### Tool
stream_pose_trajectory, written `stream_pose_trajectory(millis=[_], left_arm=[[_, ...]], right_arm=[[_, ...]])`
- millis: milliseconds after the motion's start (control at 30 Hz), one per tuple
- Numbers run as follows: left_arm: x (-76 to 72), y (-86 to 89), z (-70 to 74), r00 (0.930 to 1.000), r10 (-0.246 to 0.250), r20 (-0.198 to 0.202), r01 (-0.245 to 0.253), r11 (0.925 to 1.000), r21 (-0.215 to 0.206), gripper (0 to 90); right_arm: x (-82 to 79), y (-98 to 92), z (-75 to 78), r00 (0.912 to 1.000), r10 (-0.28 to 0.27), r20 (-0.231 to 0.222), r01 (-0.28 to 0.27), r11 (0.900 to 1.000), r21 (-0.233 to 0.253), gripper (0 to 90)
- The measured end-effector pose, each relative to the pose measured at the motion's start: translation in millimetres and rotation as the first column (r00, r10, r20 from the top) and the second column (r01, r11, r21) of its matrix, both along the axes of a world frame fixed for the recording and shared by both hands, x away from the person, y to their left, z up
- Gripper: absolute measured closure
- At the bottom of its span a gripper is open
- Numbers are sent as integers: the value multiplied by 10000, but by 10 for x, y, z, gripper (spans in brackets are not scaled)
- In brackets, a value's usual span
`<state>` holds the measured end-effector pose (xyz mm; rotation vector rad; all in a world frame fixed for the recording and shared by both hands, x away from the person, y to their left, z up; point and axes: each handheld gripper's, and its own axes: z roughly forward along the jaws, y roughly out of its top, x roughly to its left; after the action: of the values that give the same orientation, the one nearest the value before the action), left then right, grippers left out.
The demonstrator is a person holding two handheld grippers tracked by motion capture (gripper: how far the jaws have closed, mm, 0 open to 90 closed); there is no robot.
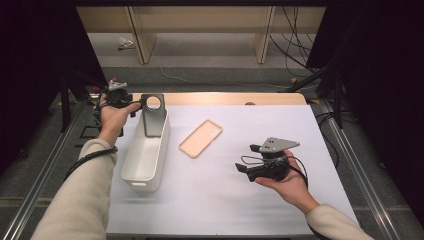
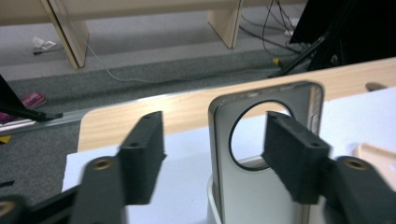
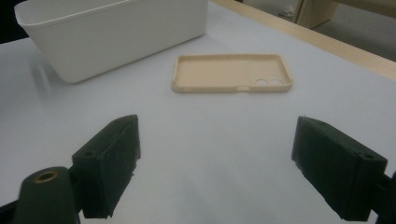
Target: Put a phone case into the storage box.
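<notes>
A grey phone case [image 1: 152, 122] with a large round hole stands upright in the far end of a white bin [image 1: 142, 184]. My left gripper [image 1: 136, 106] is open just left of the case's top. In the left gripper view the case [image 2: 243, 196] rises beyond the jaws, and the right jaw overlaps its hole. Its foot is hidden inside the bin [image 2: 211, 200]. A beige phone case [image 1: 201, 137] lies flat, inside up, mid-table. My right gripper [image 1: 247, 157] is open and empty, hovering to that case's right. The right gripper view shows the beige case [image 3: 224, 72] and bin [image 3: 116, 37] ahead of the open gripper [image 3: 219, 140].
The white table top [image 1: 240, 205] ends in a wooden strip [image 1: 225, 98] at the far side. Beyond it lie grey floor, wooden furniture legs [image 1: 142, 40] and loose cables [image 1: 295, 50]. Metal rails [image 1: 350, 155] run along both table sides.
</notes>
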<state>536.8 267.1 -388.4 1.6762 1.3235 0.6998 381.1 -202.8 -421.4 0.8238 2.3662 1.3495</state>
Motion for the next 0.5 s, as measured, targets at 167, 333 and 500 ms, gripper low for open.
stream_pose_trajectory(millis=[167, 333, 500], left_arm=[[-97, 15, 44, 10000, -42, 3, 42, 10000, 2, 246], [-270, 17, 95, 9990, -443, -58, 442, 9988, -219, 266], [-429, -9, 109, 9980, -612, 147, 616, 9976, -307, 207]], right_arm=[[0, 1, 2, 10000, -4, 17, 4, 10000, 7, 163], [3, 3, 3, 10000, -31, 27, 31, 10000, 25, 162], [5, 4, 6, 10000, -55, 28, 55, 10000, 34, 162]])
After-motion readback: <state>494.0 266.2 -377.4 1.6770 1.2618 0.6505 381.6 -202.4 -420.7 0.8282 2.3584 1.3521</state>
